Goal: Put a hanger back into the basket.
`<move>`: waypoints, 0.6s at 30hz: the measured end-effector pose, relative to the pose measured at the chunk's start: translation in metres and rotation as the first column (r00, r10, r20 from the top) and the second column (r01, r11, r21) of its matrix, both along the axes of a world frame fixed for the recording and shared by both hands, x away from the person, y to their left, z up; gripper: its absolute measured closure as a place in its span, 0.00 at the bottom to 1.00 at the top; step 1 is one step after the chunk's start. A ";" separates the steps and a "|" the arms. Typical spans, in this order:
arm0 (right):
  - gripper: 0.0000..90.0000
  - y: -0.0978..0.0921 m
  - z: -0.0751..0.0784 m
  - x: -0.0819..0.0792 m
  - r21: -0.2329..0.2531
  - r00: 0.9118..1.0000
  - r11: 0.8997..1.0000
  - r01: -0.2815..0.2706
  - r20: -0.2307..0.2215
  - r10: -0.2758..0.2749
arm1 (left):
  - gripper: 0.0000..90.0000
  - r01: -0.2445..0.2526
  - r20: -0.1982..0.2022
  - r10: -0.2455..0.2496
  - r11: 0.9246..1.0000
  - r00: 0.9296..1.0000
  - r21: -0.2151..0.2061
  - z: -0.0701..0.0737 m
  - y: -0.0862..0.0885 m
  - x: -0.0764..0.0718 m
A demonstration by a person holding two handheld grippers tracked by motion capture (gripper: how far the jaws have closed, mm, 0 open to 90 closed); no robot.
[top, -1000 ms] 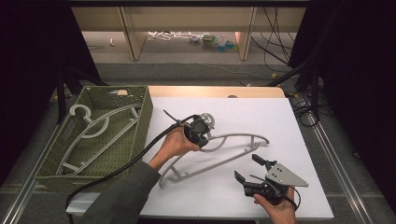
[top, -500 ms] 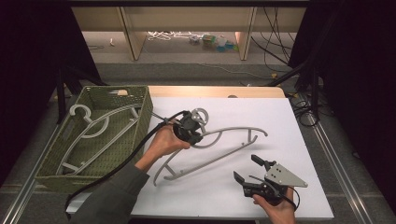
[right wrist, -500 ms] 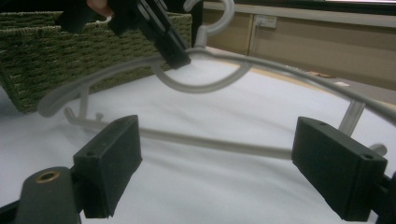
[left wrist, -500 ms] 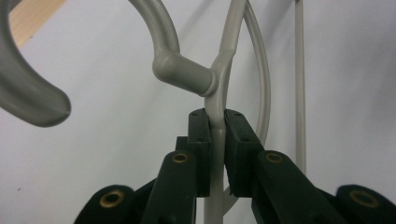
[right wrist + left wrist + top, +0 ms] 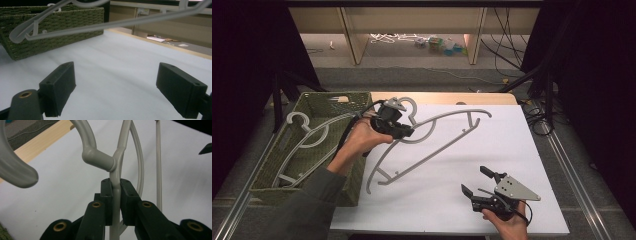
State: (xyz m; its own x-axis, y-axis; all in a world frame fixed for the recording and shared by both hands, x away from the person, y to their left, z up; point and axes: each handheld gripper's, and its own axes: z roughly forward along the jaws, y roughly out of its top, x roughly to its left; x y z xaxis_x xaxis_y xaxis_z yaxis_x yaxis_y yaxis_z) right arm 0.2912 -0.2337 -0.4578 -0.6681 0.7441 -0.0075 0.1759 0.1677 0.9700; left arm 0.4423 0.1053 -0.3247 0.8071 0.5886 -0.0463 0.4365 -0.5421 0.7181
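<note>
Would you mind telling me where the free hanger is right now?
In the high view, the hanger is held by the left claw over the white mat, just right of the basket.

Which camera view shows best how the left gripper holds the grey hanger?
The left gripper view: its jaws are shut on the grey hanger just below the hook. In the high view the left gripper partly hides that contact. The right gripper view shows the hanger's far end lifted above the table.
</note>
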 end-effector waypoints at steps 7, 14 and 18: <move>0.18 0.000 0.000 0.000 0.000 1.000 1.000 -0.008 -0.009 0.008 | 0.91 -0.028 0.004 0.028 0.998 1.000 -0.053 0.026 0.028 -0.002; 0.18 0.001 0.000 0.000 -0.001 1.000 1.000 0.006 0.004 -0.006 | 0.91 -0.055 -0.030 0.052 0.993 0.998 -0.102 0.042 0.057 0.000; 0.18 0.001 0.000 0.000 -0.015 1.000 1.000 -0.004 -0.010 0.004 | 0.91 -0.071 -0.035 0.067 0.991 0.997 -0.112 0.051 0.072 -0.001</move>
State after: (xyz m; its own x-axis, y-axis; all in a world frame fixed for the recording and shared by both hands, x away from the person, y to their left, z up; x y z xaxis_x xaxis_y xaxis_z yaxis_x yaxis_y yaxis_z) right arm 0.2910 -0.2328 -0.4576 -0.6711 0.7412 -0.0118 0.1847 0.1826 0.9657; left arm 0.4416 0.1769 -0.2741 0.7618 0.6325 -0.1402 0.4933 -0.4261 0.7583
